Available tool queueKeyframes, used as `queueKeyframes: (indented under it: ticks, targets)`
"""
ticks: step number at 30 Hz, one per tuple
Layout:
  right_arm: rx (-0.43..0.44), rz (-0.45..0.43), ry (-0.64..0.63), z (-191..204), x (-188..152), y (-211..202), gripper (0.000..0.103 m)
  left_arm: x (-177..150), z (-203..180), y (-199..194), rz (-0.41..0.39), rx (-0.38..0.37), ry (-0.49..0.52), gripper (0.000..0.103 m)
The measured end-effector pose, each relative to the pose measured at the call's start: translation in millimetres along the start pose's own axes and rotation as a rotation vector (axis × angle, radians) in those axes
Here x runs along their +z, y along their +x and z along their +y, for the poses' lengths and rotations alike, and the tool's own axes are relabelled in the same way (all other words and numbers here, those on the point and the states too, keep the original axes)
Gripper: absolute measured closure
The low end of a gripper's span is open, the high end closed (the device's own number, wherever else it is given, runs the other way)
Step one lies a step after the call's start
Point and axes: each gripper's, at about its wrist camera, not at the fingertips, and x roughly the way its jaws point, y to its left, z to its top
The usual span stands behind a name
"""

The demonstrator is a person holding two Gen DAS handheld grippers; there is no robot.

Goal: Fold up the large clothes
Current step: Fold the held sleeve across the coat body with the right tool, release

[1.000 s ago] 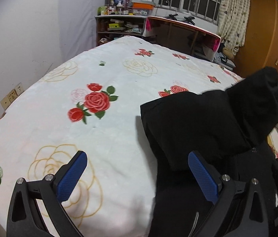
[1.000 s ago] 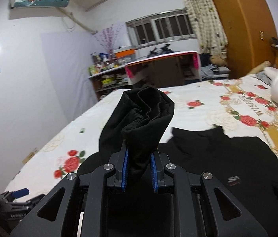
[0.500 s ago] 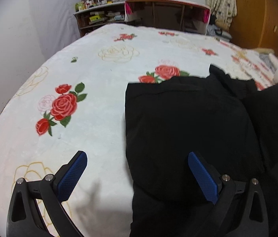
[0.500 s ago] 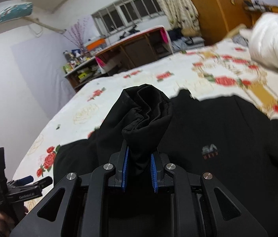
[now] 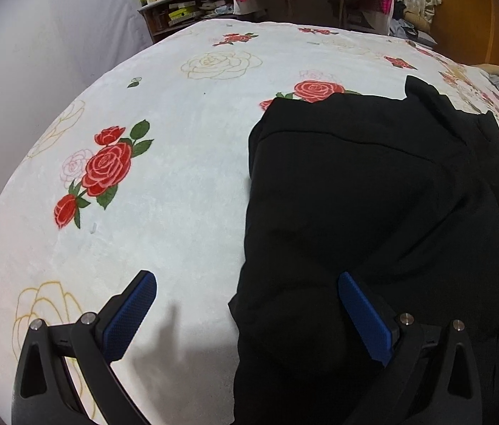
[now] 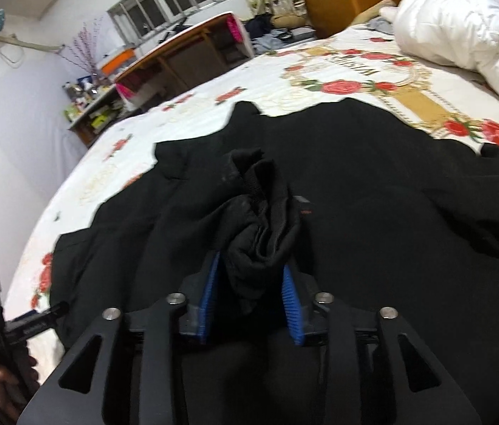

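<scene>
Broadly, the bed (image 5: 185, 191), spread with a rose-print blanket, carries the black garment (image 6: 373, 191) across its near right part, 1 side already folded inward. Right gripper (image 6: 251, 294): jaws opening, a bunched cuff (image 6: 260, 219) between the pads. Left gripper (image 5: 246, 310): jaws wide apart, empty, over the garment's left edge. To finish well, let the cuff drop flat on the body, then lift straight away without dragging it.
</scene>
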Motion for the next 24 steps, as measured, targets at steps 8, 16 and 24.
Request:
queueKeyframes:
  ticks: [8, 16, 24]
  targets:
    - [-0.096, -0.089, -0.023, -9.0, 19.6, -22.3, 0.050, -0.4, 11.4, 2.9, 0.008, 0.011, -0.039, 0.000]
    - [-0.193, 0.075, -0.180, 8.1, 8.4, 32.3, 0.050, 0.2, 9.5, 5.1, 0.014, 0.025, -0.017, 0.000]
    - [-0.289, 0.060, -0.174, -14.1, 5.6, 10.1, 0.049, 0.8, 7.9, -4.3, 0.012, 0.064, -0.002, 0.000]
